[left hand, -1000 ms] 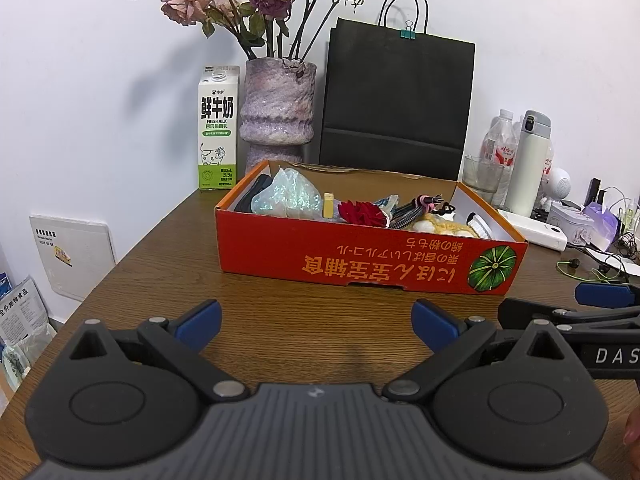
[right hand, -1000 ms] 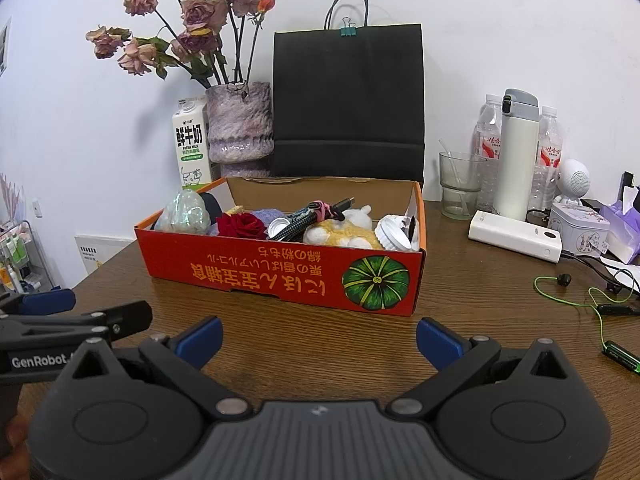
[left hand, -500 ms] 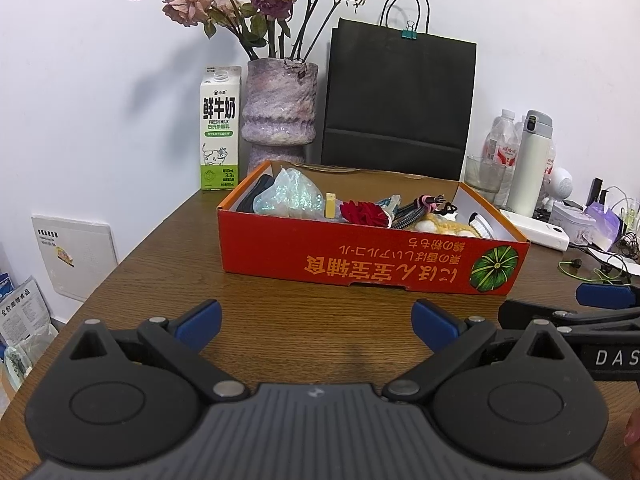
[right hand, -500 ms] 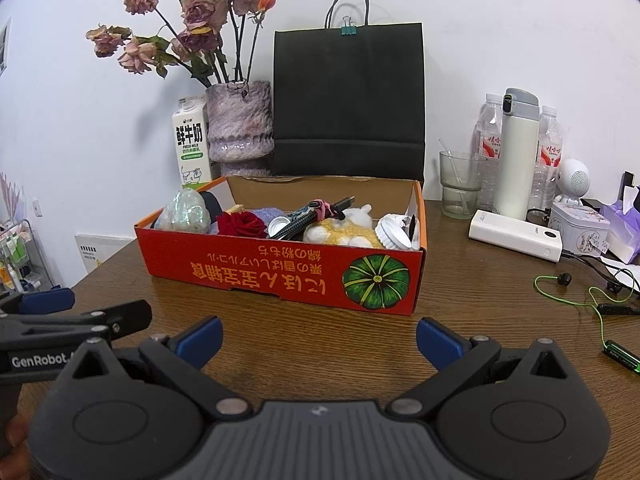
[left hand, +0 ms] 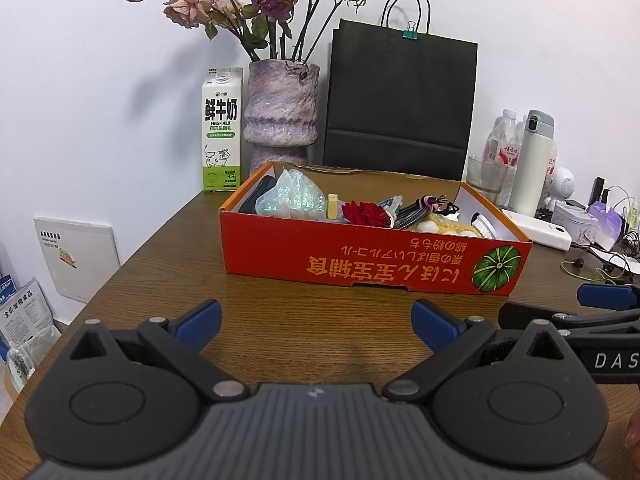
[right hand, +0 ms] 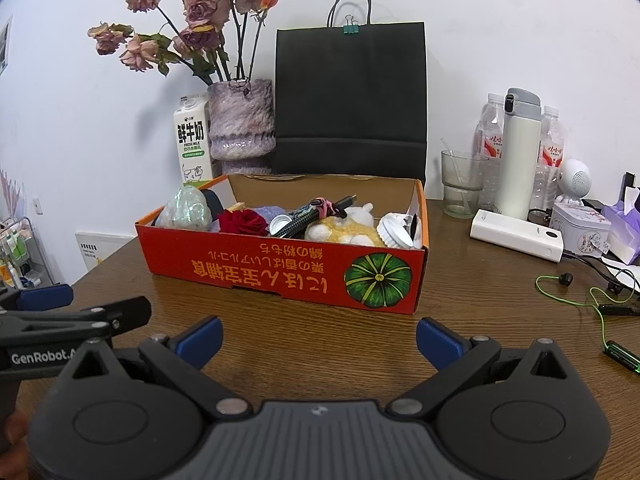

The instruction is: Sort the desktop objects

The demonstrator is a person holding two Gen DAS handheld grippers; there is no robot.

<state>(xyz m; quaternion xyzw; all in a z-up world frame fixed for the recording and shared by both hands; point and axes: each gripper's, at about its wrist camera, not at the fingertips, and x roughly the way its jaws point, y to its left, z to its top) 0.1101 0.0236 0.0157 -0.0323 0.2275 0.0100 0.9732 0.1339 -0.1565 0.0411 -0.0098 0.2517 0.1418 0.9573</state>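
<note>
Grippers first: left gripper (left hand: 316, 316) and right gripper (right hand: 318, 334) both hover low over the bare wooden table (right hand: 480, 304), side by side, fingers spread wide, nothing held in either. Over the last second almost nothing moved; the left view only crept a touch, the box sitting slightly lower and further right in frame, right view unchanged. I read that as a pause, either before the first pick or with sorting nearly done. Just ahead sits the red cardboard box (right hand: 280, 268), pumpkin print on its front wall, print upside down. Inside, left to right: iridescent bag (right hand: 186, 210), red rose (right hand: 242, 222), braided cable (right hand: 316, 216) lying across a metal cap, yellow plush toy (right hand: 344, 228), white lid (right hand: 394, 230) at the right end. Loose on the table to the right: white power bank (right hand: 516, 234) and green earphone cable (right hand: 576, 292), well apart from the box; likely candidates if anything is left to sort. Behind the box: milk carton (left hand: 222, 128), vase (left hand: 282, 108) of dried roses, black paper bag (left hand: 400, 100), against the wall.
</note>
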